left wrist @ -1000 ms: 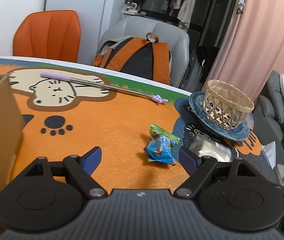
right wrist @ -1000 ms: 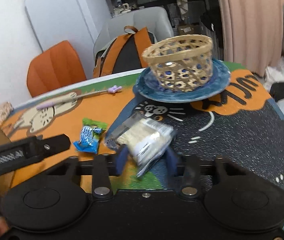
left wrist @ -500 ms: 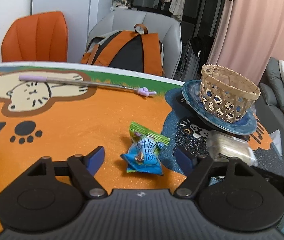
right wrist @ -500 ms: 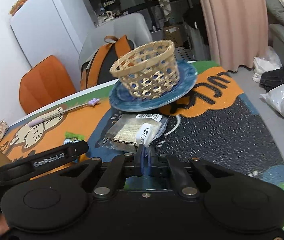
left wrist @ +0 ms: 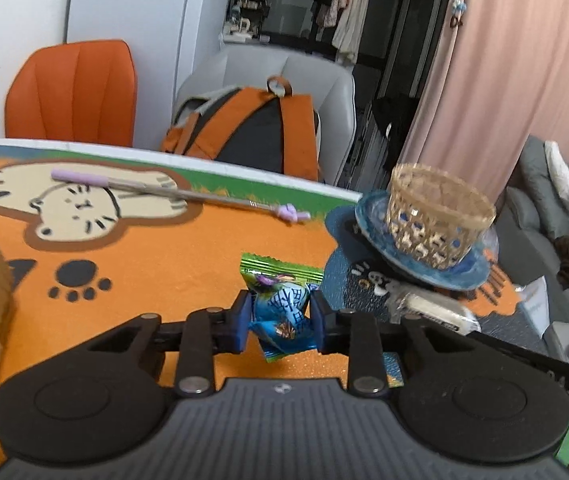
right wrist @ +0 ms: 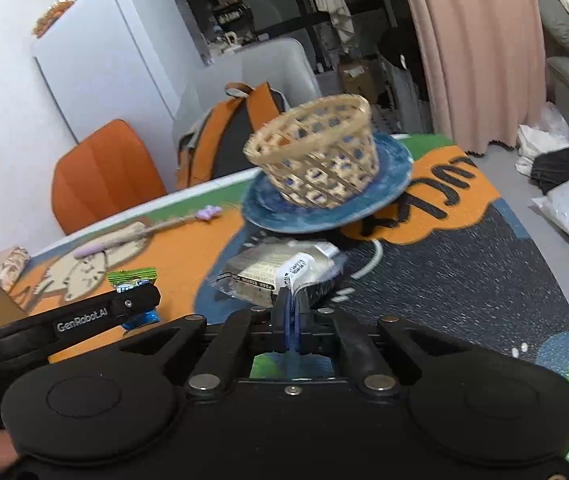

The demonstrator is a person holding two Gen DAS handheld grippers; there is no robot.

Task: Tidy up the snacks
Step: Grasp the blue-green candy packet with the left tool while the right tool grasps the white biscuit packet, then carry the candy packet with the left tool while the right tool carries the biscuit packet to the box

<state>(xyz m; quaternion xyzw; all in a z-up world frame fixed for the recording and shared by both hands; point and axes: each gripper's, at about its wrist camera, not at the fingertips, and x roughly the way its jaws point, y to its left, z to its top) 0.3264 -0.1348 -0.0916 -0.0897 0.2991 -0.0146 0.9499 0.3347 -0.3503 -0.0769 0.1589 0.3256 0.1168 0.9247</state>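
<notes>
Tabletop (left wrist: 164,252) under orange cat-print mat; orange chair (left wrist: 72,92), backpack (left wrist: 252,128) behind. Left hand-held gripper (left wrist: 280,316), spread a second ago, closing on blue candy packet (left wrist: 280,312). Right hand-held gripper (right wrist: 293,312) pinches clear cracker pack (right wrist: 280,270) edge, now nearer basket (right wrist: 316,152).

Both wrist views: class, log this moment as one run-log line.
left gripper: closing on blue candy packet | right gripper: shut on clear cracker pack | woven basket: empty
</notes>
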